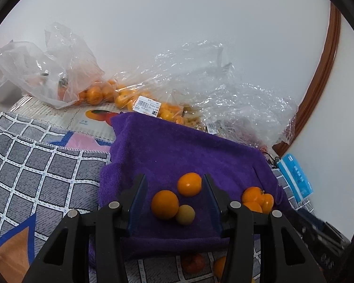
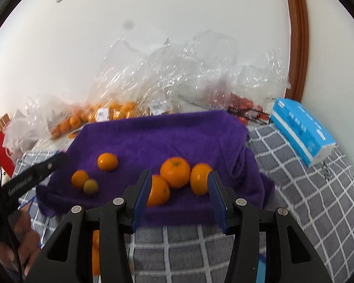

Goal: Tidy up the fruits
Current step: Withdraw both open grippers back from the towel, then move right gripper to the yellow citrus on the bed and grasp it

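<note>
While six small round orange fruits (image 2: 175,175) lie loose on the purple terry towel (image 2: 158,132), sorting looks midway: both fingers part-open, empty. Next: lower right gripper (image 2: 179,189) around one, close gently.

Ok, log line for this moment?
left tool open, empty | right tool open, empty | six fruits loose on purple towel | bagged fruit behind

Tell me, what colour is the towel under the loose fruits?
Purple. The towel shows best in the right wrist view.
</note>
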`<control>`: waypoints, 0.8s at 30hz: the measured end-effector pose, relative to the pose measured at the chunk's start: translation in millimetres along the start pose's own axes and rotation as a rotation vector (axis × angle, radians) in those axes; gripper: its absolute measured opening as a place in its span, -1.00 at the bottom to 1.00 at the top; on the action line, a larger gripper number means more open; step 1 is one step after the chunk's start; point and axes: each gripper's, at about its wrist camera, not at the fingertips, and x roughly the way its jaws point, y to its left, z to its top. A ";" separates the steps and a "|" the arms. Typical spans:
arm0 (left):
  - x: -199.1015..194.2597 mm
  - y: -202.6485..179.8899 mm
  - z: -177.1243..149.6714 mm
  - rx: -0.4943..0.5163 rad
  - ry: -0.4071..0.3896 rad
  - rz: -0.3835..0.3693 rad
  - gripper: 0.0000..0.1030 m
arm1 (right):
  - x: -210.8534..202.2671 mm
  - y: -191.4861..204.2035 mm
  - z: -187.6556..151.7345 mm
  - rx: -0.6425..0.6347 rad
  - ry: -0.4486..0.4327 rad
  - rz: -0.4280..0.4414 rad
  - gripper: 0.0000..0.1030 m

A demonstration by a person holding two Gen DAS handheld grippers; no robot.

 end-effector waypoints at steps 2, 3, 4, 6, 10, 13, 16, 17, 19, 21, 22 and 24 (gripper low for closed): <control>-1.1 -2.4 0.8 0.012 0.000 0.008 -0.12 | -5.6 3.3 -7.0 -0.004 0.019 0.009 -0.05; -2.5 -3.5 2.5 0.015 0.002 0.006 -0.12 | -10.1 5.7 -10.6 -0.015 0.026 0.004 -0.05; -4.6 -4.3 4.6 0.014 0.003 0.000 -0.11 | -14.4 7.3 -13.7 -0.025 0.028 -0.003 -0.05; -12.0 -5.9 10.5 0.012 -0.005 -0.006 -0.09 | -23.3 9.2 -17.8 -0.040 0.026 -0.013 -0.05; -36.6 -4.7 17.3 0.015 -0.042 -0.025 0.09 | -40.2 12.6 -25.0 -0.071 0.027 -0.023 -0.05; -53.6 1.0 13.4 0.033 -0.043 -0.018 0.10 | -46.1 15.1 -30.7 -0.058 0.032 -0.014 -0.05; -65.4 12.5 1.8 0.047 -0.017 0.028 0.10 | -46.4 17.4 -36.6 -0.039 0.042 -0.003 -0.05; -69.2 17.5 -3.9 0.051 -0.006 0.039 0.10 | -46.0 19.4 -39.0 -0.034 0.047 0.001 -0.05; -75.7 27.8 -15.9 0.059 0.017 0.063 0.10 | -45.2 22.5 -44.6 -0.026 0.055 0.013 -0.05; -79.3 35.0 -26.5 0.061 0.034 0.084 0.10 | -45.2 26.1 -50.6 -0.019 0.070 0.028 -0.05; -79.8 39.4 -31.6 0.061 0.043 0.098 0.10 | -45.3 27.9 -53.9 -0.018 0.076 0.037 -0.05; -81.1 46.8 -40.4 0.057 0.067 0.118 0.09 | -46.4 31.8 -60.6 -0.022 0.084 0.051 -0.05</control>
